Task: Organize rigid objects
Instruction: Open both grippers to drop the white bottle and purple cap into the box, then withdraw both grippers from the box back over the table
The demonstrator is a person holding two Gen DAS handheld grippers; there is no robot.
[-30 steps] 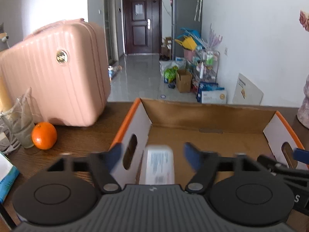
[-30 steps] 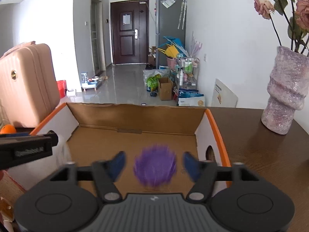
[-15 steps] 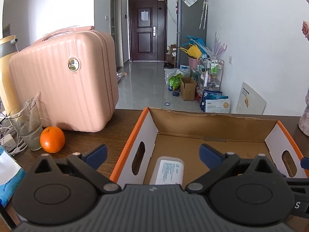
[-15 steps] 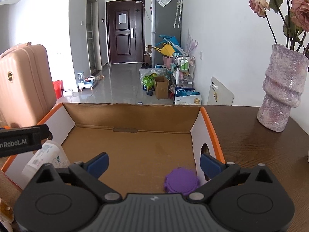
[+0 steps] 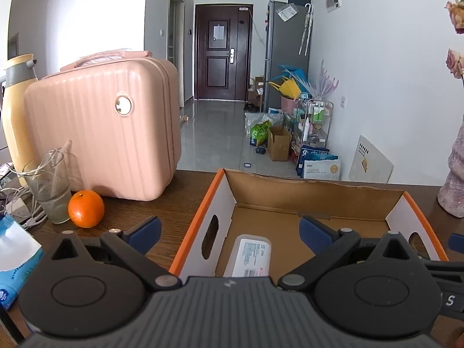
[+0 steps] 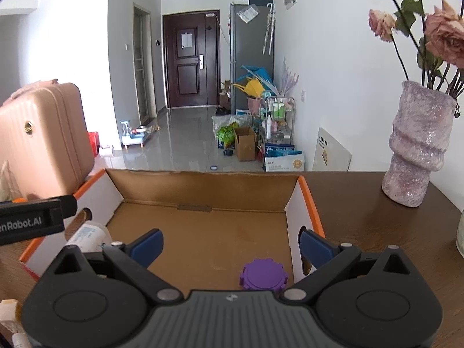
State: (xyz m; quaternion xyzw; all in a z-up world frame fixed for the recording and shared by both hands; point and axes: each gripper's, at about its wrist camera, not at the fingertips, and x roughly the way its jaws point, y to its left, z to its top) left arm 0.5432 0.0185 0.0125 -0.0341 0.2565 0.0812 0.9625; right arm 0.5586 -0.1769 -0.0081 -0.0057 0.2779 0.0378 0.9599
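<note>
Left gripper (image 5: 229, 230): jaws spread wide, just finished opening, nothing between the blue pads (image 5: 314, 230); black ribbed body with two round discs low in the left wrist view. Right gripper (image 6: 230, 243): jaws likewise spread wide after opening, empty; same black ribbed housing, blue pads (image 6: 148, 245). Both poised over an open cardboard box (image 5: 319, 194): raw brown corrugated floor and far wall, white end panels with oval hand-holes, orange trim along the top edges. Inside the box, left end: white plastic bottle (image 5: 250, 256), rounded, lying on its side, printed label facing up, close to the left end panel, not touched by either gripper. Same bottle partly seen past the left pad in the right wrist view (image 6: 87, 235). Inside the box, right end: purple plastic lid-like disc (image 6: 263, 274) with notched, gear-like rim, lying flat on the floor near the right end panel, clear of the pads. Box resting on a dark wooden table (image 6: 377, 232) with visible grain. Left of the box: pink ribbed hard-shell case (image 5: 104, 142), upright, round metal badge; orange (image 5: 86, 208) just in front of it; clear glass tumbler (image 5: 50, 191) just beside the orange. Right of the box: mottled lilac ceramic vase (image 6: 419, 145), stepped profile, holding dried roses (image 6: 443, 34).
</note>
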